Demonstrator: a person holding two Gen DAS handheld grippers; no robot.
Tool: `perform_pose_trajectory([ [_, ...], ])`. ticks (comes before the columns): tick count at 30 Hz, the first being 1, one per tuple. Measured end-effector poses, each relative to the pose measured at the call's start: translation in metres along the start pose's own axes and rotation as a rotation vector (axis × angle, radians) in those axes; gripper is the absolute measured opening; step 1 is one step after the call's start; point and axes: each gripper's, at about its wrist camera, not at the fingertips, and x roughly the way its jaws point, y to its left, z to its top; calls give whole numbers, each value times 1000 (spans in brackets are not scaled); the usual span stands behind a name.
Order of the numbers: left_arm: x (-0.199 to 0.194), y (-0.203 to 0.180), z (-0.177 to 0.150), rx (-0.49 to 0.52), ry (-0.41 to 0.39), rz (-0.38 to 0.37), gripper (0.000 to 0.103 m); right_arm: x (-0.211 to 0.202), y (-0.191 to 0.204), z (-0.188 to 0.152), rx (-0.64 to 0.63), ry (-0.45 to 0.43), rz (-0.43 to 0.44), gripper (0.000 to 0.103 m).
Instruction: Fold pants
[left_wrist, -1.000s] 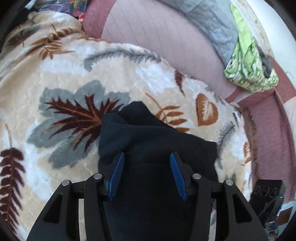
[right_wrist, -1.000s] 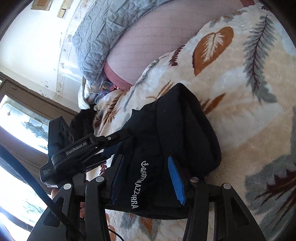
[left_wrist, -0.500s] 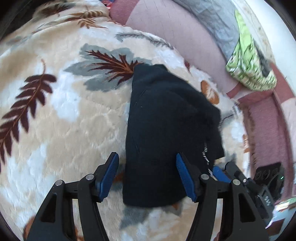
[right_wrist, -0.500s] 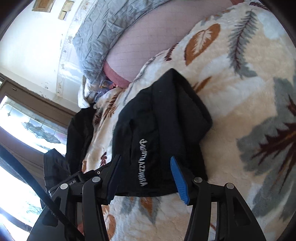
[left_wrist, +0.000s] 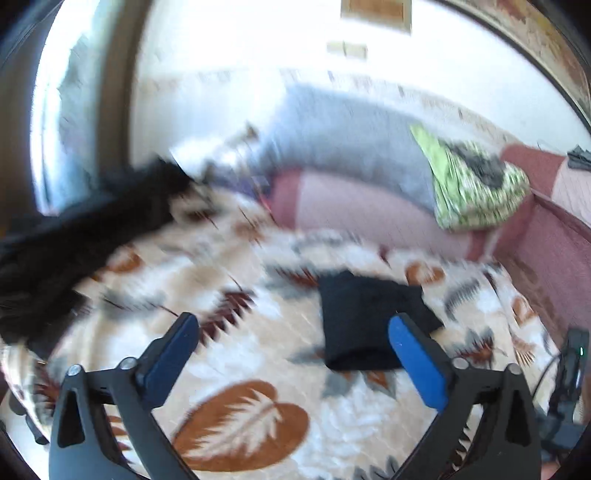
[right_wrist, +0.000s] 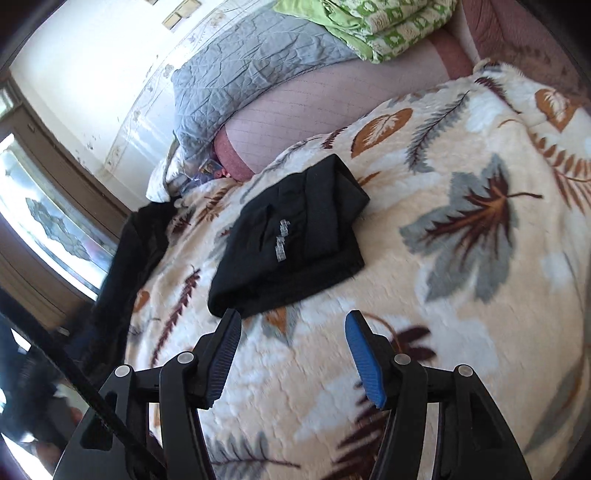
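The black pants lie folded into a compact bundle on the leaf-patterned blanket, white lettering showing on top. They also show in the blurred left wrist view. My right gripper is open and empty, held above the blanket just short of the bundle's near edge. My left gripper is wide open and empty, pulled back from the bundle, which sits beyond its right finger.
More dark clothing is piled at the blanket's left edge, also in the right wrist view. A grey quilt and a green patterned cloth lie on the pink sofa back. A window is at left.
Both grippers have drawn back and risen from the folded pants, which stay lying on the blanket. The left gripper opened wider and swung up quickly, blurring its view.
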Motion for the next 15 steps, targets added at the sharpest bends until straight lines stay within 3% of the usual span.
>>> perform_pose_trajectory([
  [4,-46,4,9,-16,-186,71,103,-19,12,-25,-79,-62,-86,67],
  [6,-56,6,12,-37,-194,62,103,-30,19,-36,-133,-102,-123,71],
  [11,-50,-7,7,36,-74,9,103,-44,41,-51,-264,-188,-201,84],
  [15,-18,-19,-18,69,129,-13,103,-38,42,-52,-266,-167,-211,85],
])
